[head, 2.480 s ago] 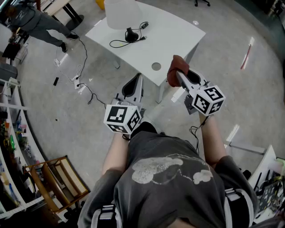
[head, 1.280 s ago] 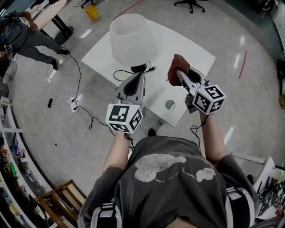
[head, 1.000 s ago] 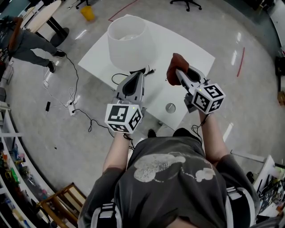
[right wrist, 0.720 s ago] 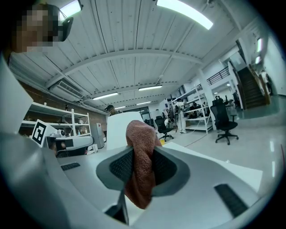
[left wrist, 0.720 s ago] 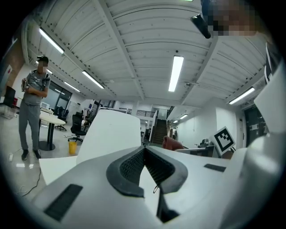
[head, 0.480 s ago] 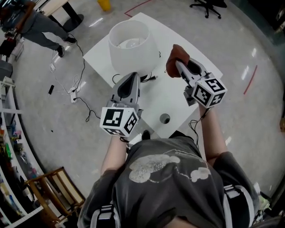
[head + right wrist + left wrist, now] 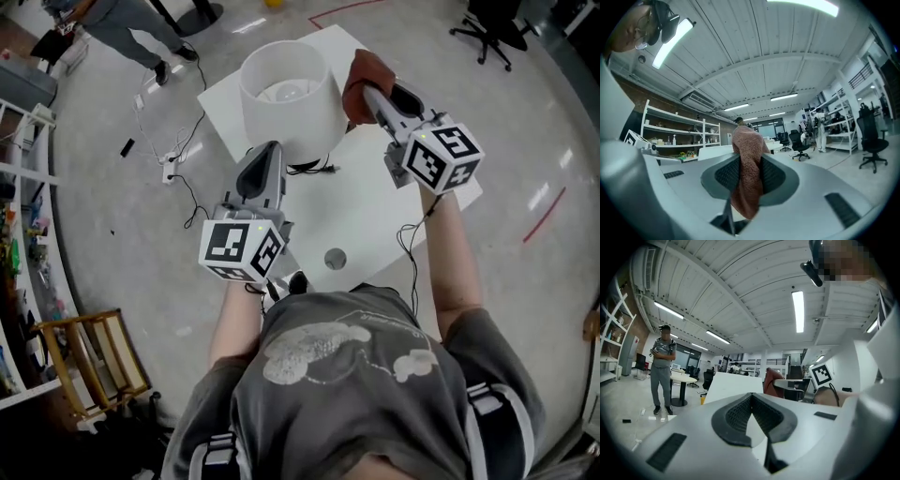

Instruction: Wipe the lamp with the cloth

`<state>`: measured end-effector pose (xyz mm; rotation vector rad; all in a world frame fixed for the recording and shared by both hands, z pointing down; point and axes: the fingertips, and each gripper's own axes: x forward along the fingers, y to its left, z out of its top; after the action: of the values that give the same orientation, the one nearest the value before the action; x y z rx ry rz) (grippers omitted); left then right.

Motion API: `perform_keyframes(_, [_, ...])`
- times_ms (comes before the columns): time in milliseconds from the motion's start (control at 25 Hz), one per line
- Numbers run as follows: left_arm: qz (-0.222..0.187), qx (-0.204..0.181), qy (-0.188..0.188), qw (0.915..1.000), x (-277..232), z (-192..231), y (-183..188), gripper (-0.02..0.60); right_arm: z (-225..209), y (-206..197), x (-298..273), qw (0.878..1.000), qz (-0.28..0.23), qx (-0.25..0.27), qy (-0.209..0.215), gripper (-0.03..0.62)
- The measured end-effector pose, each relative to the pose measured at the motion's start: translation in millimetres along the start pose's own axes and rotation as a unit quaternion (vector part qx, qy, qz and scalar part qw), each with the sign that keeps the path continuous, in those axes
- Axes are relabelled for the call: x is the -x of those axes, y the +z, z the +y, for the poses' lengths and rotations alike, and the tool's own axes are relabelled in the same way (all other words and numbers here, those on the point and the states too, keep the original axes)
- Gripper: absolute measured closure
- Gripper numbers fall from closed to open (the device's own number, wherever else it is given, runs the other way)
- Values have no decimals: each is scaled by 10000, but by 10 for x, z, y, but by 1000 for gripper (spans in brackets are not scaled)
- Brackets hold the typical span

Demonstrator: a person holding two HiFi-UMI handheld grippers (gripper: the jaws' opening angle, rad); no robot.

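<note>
**A:** Hunting for the cloth [image 7: 359, 75] here. Anywhere obvious?

**B:** Yep, pinched in the right gripper [image 7: 364, 94]. Rust-brown, bunched up past the jaw tips and hanging down between them too. Held up in the air just beside the right rim of the lamp [image 7: 286, 98] shade. Can't tell about actual contact from the head view.

**A:** And over at the left gripper [image 7: 262, 157]?

**B:** Jaws pressed together, nothing in between. Aimed toward the near, lower side of the shade, close to the black cable [image 7: 309, 169] coming off the base.

**A:** Lamp standing where, exactly?

**B:** Upright on the white table [image 7: 375, 211], toward the far-left corner. Bulb showing down through the open top of the white shade. Also a round grommet [image 7: 335, 259] near the table's close edge, well apart from the lamp.

**A:** Anything else around?

**B:** Grey floor [image 7: 122, 234] all round, with a person [image 7: 131, 23] standing at the far left. Wooden chair [image 7: 89, 361] down at the lower left, black office chair [image 7: 489, 28] at the top right.
</note>
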<state>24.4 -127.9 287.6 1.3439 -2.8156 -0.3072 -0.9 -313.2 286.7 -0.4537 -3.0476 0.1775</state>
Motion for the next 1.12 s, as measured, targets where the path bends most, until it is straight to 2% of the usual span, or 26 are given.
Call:
perform_keyframes(320, [-152, -128, 511, 9985, -36, 20, 76, 574, 1, 143, -447, 9968, 139, 433, 660, 502])
perform_keyframes(560, [-117, -125, 869, 9961, -71, 107, 12, 574, -51, -109, -669, 9931, 482, 437, 973, 502])
perform_keyframes(840, [57, -89, 1081, 9941, -93, 117, -155, 574, -272, -630, -705, 9912, 924, 132, 941, 502])
perform_keyframes(1120, [228, -26, 1211, 9924, -61, 166, -309, 574, -486, -1199, -646, 9881, 1350, -233, 693, 502])
